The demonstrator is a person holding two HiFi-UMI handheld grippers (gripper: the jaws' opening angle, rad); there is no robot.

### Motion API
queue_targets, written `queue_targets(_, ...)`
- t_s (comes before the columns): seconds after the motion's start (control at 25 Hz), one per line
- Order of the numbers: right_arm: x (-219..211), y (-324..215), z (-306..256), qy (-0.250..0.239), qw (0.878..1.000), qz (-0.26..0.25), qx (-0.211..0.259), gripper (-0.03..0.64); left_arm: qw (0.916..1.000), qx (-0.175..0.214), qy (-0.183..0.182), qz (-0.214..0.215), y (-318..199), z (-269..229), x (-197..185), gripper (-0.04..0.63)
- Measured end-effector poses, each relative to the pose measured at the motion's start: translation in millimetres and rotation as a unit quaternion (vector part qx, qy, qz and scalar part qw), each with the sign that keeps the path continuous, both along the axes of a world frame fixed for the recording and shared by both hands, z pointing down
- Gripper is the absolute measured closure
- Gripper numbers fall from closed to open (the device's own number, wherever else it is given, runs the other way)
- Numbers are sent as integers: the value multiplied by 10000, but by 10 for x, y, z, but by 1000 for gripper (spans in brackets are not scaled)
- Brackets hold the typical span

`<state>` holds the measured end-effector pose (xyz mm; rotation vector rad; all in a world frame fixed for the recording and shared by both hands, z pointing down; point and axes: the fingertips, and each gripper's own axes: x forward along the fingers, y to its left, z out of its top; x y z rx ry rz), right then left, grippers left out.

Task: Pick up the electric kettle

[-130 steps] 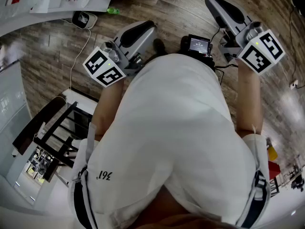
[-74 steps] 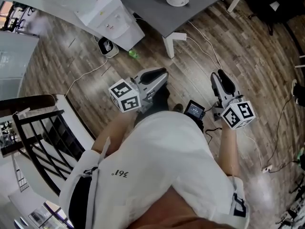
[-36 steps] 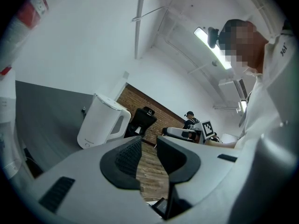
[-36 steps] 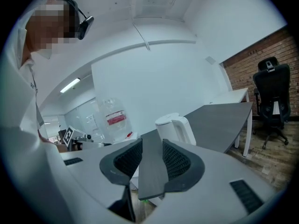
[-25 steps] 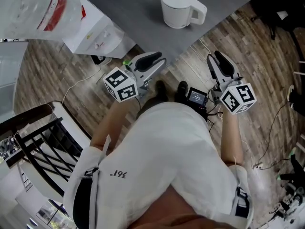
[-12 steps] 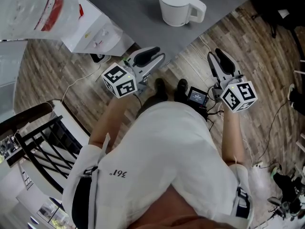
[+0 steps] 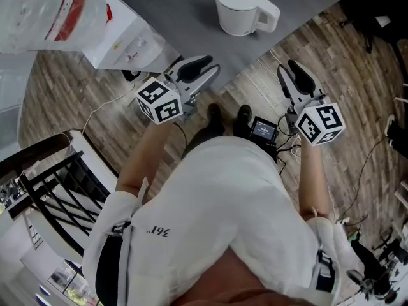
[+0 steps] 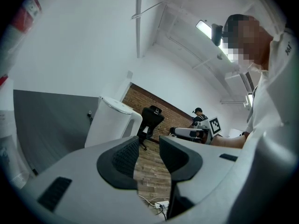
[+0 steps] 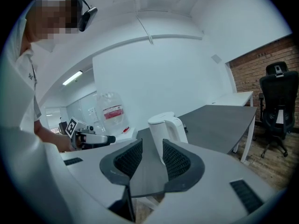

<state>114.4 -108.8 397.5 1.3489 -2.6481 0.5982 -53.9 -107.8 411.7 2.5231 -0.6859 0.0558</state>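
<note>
The white electric kettle (image 7: 241,6) stands upright on the grey table (image 7: 185,18), handle to the right. My left gripper (image 7: 199,69) hovers at the table's near edge, apart from the kettle. In the left gripper view the kettle (image 8: 111,123) sits left of the left gripper (image 8: 148,146), whose jaws have just been opening with nothing between them. My right gripper (image 7: 298,76) hangs over the wooden floor, right of the table. In the right gripper view the right gripper (image 9: 153,155) is open and empty, with the kettle (image 9: 167,126) showing past the gap.
A white water dispenser (image 7: 131,40) with a large clear bottle (image 7: 44,11) stands left of the table. A black rack (image 7: 60,183) is at the lower left. Cables (image 7: 105,101) run over the floor. A black office chair (image 9: 275,99) stands beyond the table.
The view has swung from the floor to the table, and the kettle has come into sight. My left gripper has edged forward to the table's edge. The right gripper has hardly moved.
</note>
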Motion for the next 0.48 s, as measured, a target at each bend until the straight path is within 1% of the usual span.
queue_targets(0.2, -32, -152, 65, 187, 9998, -40, -10, 502, 9998, 18, -165, -56, -199, 69, -62, 457)
queue_targets(0.48, -66, -469, 174, 540, 9985, -117, 47, 500, 9988, 13, -484, 6, -496, 258, -40, 436)
